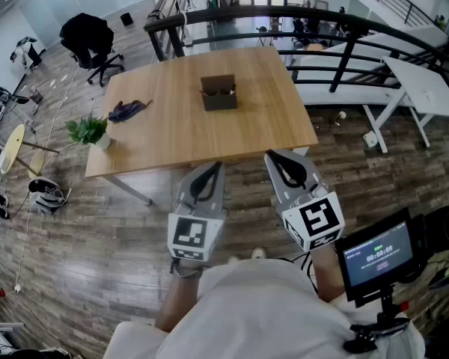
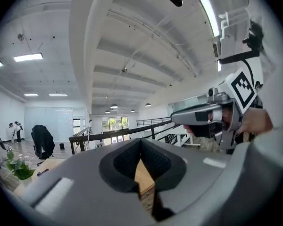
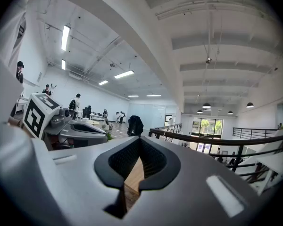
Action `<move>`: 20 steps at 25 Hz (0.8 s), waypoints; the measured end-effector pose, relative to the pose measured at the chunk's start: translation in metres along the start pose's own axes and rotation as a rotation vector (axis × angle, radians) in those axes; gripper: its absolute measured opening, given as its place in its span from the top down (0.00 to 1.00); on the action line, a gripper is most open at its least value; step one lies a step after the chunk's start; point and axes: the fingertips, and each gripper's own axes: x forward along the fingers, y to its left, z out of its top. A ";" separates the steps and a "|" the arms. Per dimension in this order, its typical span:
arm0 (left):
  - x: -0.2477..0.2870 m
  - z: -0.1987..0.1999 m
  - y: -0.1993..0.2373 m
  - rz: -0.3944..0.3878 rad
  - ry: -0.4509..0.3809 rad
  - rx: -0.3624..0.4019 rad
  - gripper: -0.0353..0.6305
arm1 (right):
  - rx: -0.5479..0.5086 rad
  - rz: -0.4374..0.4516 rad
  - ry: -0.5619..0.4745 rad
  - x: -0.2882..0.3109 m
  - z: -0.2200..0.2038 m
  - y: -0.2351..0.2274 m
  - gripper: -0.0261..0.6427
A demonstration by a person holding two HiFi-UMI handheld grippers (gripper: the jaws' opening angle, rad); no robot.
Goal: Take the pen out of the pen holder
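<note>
Head view alone — pen holder (image 1: pixel 219 94) on table (image 1: pixel 172 134).

A dark brown, box-shaped pen holder (image 1: pixel 219 94) stands upright on the light wooden bench (image 1: pixel 172 133), near the bench's middle and slightly toward its far edge, well clear of all four sides. Its opening faces up, and the dark inner wall shows above a flat front face. A few small pale specks sit just inside the rim; they are too small to tell whether they belong to the pen. The holder stands square to the bench's near edge.
</note>
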 end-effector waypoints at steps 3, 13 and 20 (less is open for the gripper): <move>0.001 0.005 -0.002 -0.001 0.001 0.001 0.95 | 0.005 -0.001 0.008 -0.002 0.003 -0.002 0.96; 0.001 -0.002 0.007 0.000 0.007 -0.008 0.95 | 0.086 0.064 -0.085 0.000 0.013 0.003 0.96; 0.001 -0.004 0.013 -0.005 0.009 -0.002 0.95 | 0.059 0.096 -0.062 0.010 0.011 0.013 0.96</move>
